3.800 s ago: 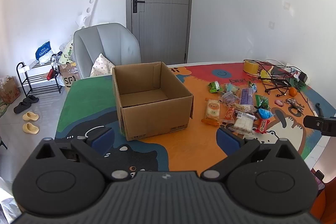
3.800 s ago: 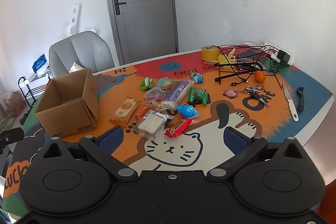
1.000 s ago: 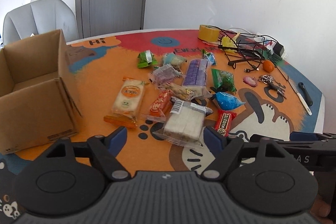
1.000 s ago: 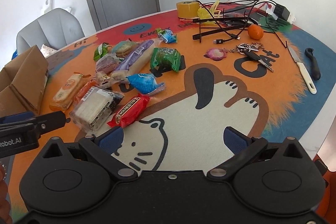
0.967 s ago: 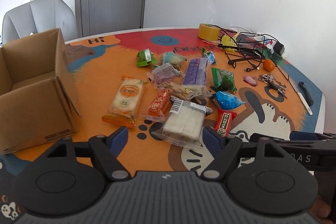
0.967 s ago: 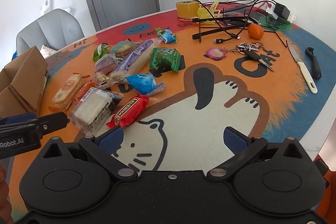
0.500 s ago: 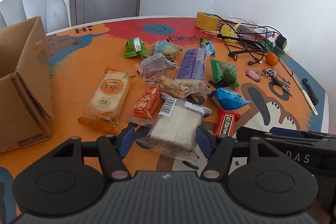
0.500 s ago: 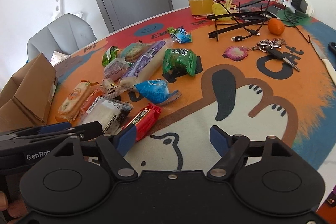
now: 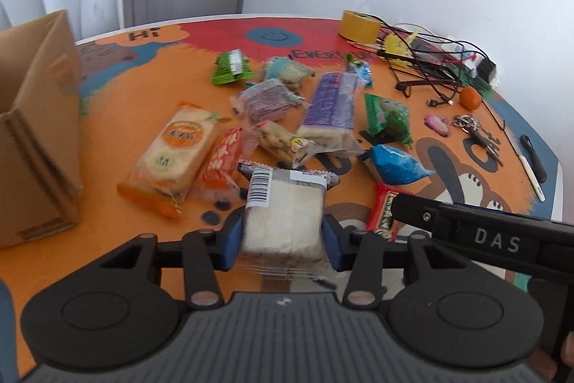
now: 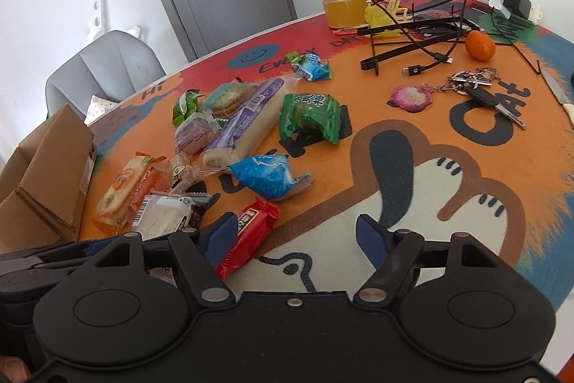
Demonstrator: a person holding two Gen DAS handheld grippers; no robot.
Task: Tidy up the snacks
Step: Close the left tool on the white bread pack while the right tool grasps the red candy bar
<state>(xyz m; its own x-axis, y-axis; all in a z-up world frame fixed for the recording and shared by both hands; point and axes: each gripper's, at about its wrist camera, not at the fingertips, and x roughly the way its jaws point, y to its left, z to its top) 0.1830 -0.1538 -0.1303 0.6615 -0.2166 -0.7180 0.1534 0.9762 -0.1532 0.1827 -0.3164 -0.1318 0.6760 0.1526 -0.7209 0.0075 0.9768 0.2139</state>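
Cardboard box (image 9: 36,117) sits open at the far left of the table, with nothing visible in the part of it that shows, so I'd say the sorting is right at the start. Moving right, the left gripper (image 9: 281,236) has just been closing and its blue pads look pressed against both sides of the clear-wrapped white cake pack (image 9: 283,214), which still seems to rest on the cat-print mat (image 10: 394,221). So the step in hand is the first pickup. Next move, I reckon: lift it straight up, swing left and drop it in the box, clearing that near box wall on the way. The orange cracker pack (image 9: 175,149) and the small red-flowered packet (image 9: 220,157) lie between the cake and the box, so it needs height before going sideways. Further right, the right gripper (image 10: 290,236) has its jaws apart, having narrowed a bit, and the red bar (image 10: 251,232) lies beside its left pad, not clamped as far as I can tell. The two grippers are really close together here, so bumping is the main worry. Past that, the blue pouch (image 10: 265,174) and green packet (image 10: 310,117) wait, with plenty of bare mat to the right before the keys (image 10: 480,92) and cables (image 10: 430,24).
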